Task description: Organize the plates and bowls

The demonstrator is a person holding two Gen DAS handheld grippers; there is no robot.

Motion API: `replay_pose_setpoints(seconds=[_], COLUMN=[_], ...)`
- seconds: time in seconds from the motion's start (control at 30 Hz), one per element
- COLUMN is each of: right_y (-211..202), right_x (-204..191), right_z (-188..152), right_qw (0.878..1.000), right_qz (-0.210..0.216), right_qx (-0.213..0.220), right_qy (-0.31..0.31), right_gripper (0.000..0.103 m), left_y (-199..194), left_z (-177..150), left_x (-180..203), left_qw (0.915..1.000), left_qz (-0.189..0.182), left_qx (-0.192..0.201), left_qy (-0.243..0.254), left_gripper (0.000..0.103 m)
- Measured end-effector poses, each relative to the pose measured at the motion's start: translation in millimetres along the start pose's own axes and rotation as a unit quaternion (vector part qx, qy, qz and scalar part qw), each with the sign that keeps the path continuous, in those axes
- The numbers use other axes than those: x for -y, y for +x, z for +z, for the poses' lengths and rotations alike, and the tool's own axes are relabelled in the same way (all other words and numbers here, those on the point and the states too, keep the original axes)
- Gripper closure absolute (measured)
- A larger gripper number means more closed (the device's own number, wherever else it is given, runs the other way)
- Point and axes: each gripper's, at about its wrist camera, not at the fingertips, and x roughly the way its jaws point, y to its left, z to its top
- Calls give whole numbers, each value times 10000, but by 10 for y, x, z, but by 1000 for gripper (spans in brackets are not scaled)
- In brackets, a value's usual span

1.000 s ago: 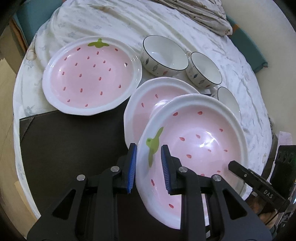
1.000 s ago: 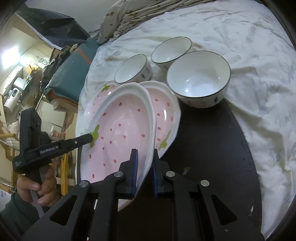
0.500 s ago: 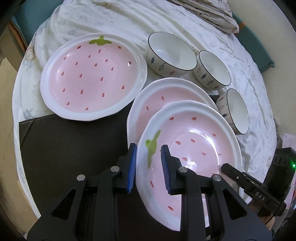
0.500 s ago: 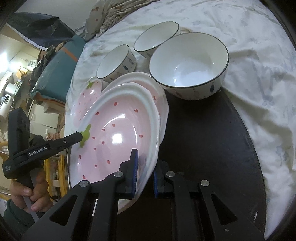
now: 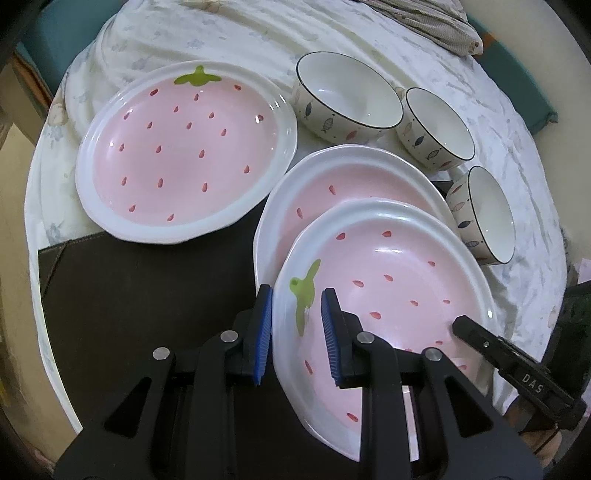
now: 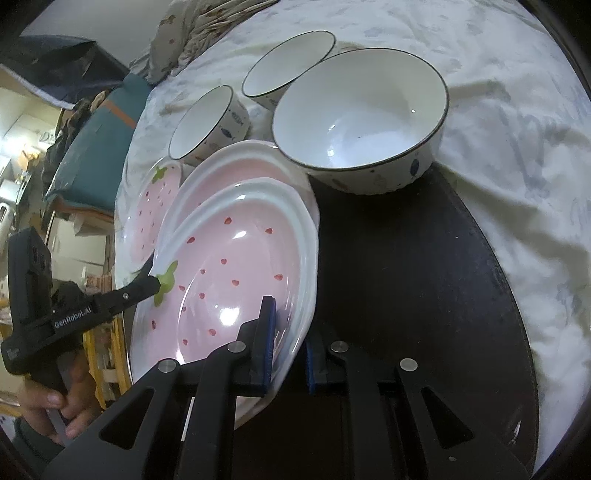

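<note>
Both grippers hold one pink strawberry plate (image 5: 388, 288) (image 6: 236, 266) by opposite rims. My left gripper (image 5: 297, 306) is shut on the rim by the green stem. My right gripper (image 6: 290, 325) is shut on the far rim, and one of its fingers (image 5: 480, 339) shows in the left wrist view. The held plate lies tilted over a second strawberry plate (image 5: 314, 192) (image 6: 236, 170); whether they touch I cannot tell. A third strawberry plate (image 5: 184, 155) (image 6: 151, 206) rests to the left. A large white bowl (image 5: 347, 96) (image 6: 362, 122) and two smaller bowls (image 5: 439, 122) (image 5: 484, 210) stand behind.
A dark mat (image 5: 147, 295) (image 6: 406, 277) lies under the stacked plates on a white floral cloth (image 5: 258, 44). A person's hand (image 6: 55, 402) holds the left gripper's handle. Teal cushions (image 6: 92, 147) and a crumpled fabric (image 5: 443, 26) lie beyond the cloth.
The held plate has come down and flattened over the second plate, covering more of it. Both grippers keep their hold on its rim.
</note>
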Motion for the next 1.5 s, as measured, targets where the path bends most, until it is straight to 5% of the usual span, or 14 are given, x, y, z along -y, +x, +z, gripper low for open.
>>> replay_pose_setpoints(seconds=[0.53,0.67,0.73,0.77,0.8,1.23,1.4,1.5], right_y=[34,31,32,38,37,154,202,226], right_x=[7,61,78,93,108,132,145,114], right_z=[48,52,47,38,37,148,224,257], right_qw=[9997,9993,9992,9989,9989,9982,9969,9974], right_qz=[-21,-1,-61,-113,-105,252,404,421], right_qx=[-148,-184,-199,-235,-238,-119,-104,-116], right_qy=[172,310,346,379,393,527,668,570], right_gripper=[85,79,73,66,53,51,58,66], left_y=[26,0,-15,-3,13,199,343,353], left_z=[14,-12,-35,-42,-56,13,35,32], left_x=[-72,-45,-17,-18,-23,-148,-178,-236], left_qw=[9992,9993,9997,9997,9996,9981,9977,9967], left_qz=[-216,-263,-70,38,95,-311,-328,-407], left_qx=[-44,-40,-38,-62,-84,-183,-367,-332], left_qy=[-326,-265,-211,-220,-241,-490,-470,-616], left_gripper=[77,67,51,39,38,42,71,73])
